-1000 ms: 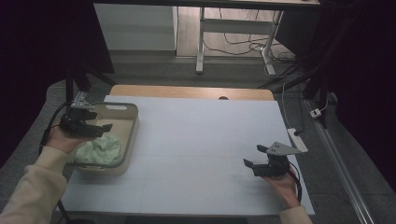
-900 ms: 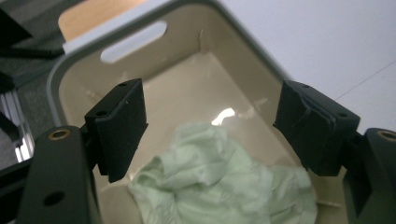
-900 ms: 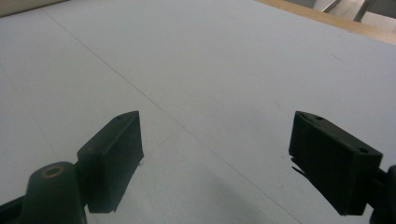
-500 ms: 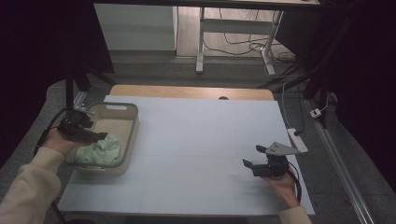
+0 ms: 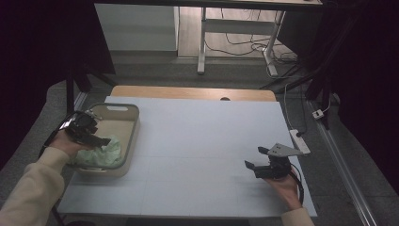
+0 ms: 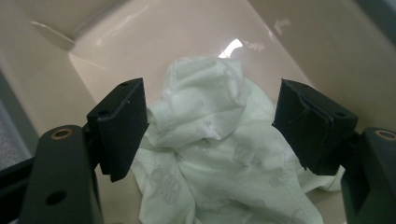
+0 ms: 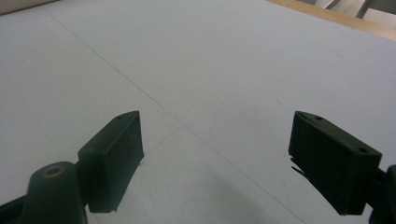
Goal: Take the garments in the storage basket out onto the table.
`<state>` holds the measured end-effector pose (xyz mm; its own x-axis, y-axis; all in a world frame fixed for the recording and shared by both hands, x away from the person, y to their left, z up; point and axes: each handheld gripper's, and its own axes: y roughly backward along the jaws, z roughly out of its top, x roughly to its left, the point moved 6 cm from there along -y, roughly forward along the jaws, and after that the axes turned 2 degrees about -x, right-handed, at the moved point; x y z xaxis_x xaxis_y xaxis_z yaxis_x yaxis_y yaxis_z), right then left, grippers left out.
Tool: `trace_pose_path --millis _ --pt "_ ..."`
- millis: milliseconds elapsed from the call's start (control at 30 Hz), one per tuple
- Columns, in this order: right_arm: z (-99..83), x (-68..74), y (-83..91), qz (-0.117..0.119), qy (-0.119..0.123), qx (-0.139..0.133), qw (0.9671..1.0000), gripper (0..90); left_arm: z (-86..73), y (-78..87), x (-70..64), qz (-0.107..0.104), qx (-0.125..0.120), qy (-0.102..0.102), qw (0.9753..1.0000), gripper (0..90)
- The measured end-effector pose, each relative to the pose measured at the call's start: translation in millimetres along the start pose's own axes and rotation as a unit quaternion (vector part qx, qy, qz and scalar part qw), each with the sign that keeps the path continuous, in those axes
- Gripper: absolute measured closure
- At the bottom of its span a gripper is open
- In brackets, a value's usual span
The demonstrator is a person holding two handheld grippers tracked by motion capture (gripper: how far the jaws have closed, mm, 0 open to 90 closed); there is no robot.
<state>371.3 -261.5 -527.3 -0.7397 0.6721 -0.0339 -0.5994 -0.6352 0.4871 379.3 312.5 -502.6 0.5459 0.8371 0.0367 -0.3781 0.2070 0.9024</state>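
Since the earlier frames the left gripper (image 5: 96,139) has drawn back toward the person and dipped lower over the beige tub (image 5: 133,123), while the right gripper (image 5: 256,165) has barely shifted. In the high view the pale green cloth (image 5: 104,154) lies crumpled in the near end of the tub, at the table's (image 5: 202,136) left side; the right gripper hovers over bare tabletop, well apart from it. In the left gripper view the jaws stand wide apart, flanking the cloth (image 6: 219,154) without clamping it; faint printed marks on the fabric cannot be read. In the right gripper view the jaws gape wide above the table (image 7: 210,70), holding nothing.
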Motion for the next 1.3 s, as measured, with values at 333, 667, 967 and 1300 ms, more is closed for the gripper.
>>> trace_pose_path --millis 333,667,967,1300 --pt "-0.6 0.1 -1.2 0.001 -0.003 0.0 1.0 17.5 -6.6 -16.6 -1.7 -0.019 0.041 -0.007 0.9989 25.3" --pt "-1.1 0.5 -1.9 0.007 -0.006 0.002 1.0 17.5 -11.1 -28.1 -4.5 -0.028 0.081 -0.013 0.9963 22.3" --pt "-2.1 0.2 -3.2 0.012 -0.011 0.005 0.9999 17.5 -20.4 -38.2 -3.3 -0.044 0.112 -0.012 0.9927 19.0" --pt "-2.8 0.0 -3.7 0.012 -0.012 0.009 0.9998 17.5 -23.3 -49.8 -4.4 -0.046 0.139 -0.023 0.989 19.1"
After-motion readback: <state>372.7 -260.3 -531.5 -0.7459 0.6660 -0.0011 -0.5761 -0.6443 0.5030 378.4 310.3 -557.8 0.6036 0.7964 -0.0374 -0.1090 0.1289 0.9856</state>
